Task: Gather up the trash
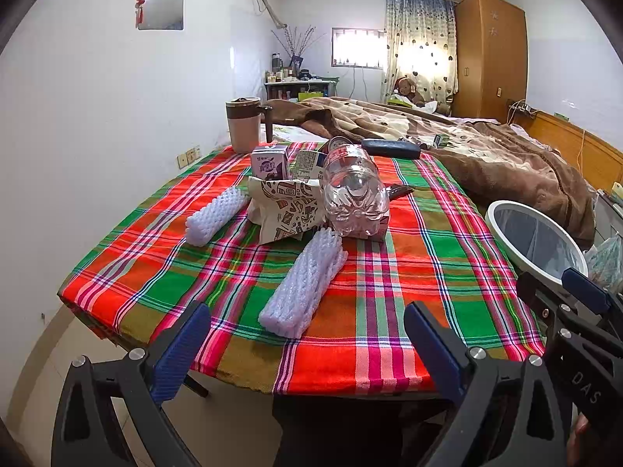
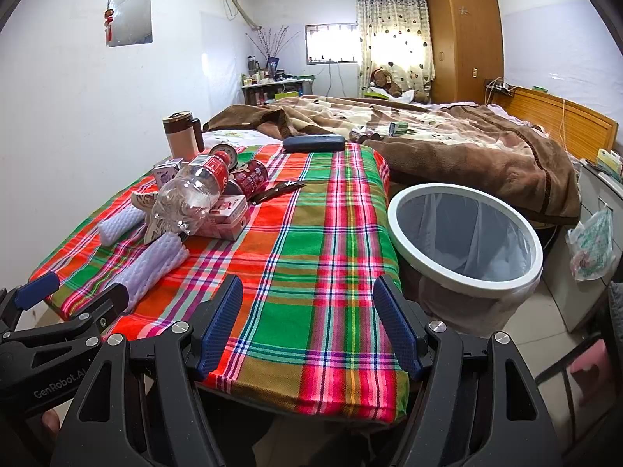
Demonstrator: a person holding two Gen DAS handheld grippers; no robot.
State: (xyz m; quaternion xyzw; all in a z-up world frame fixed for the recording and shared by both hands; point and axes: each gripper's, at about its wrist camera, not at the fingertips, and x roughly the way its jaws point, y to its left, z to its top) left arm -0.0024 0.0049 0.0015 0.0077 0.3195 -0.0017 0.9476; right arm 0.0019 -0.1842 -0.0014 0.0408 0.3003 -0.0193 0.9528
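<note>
Trash lies in a pile on the plaid-covered table [image 1: 389, 311]: a clear plastic bottle [image 1: 352, 190] with a red label, a purple drink carton [image 1: 270, 161], a printed paper bag [image 1: 286, 210], and two white foam fruit sleeves [image 1: 303, 286] [image 1: 214, 216]. The right wrist view shows the bottle [image 2: 190, 190], red cans [image 2: 253, 175], a pink box [image 2: 229, 214] and a dark wrapper [image 2: 278, 188]. A white-rimmed bin [image 2: 465, 233] with a liner stands right of the table. My left gripper [image 1: 307, 350] is open and empty at the table's near edge. My right gripper [image 2: 309, 323] is open and empty over the near edge.
A brown thermos [image 1: 243, 124] and a dark glasses case [image 1: 390, 148] sit at the table's far end. A bed with a brown blanket [image 2: 447, 144] lies behind. A plastic bag [image 2: 592, 245] hangs at the right. A white wall runs along the left.
</note>
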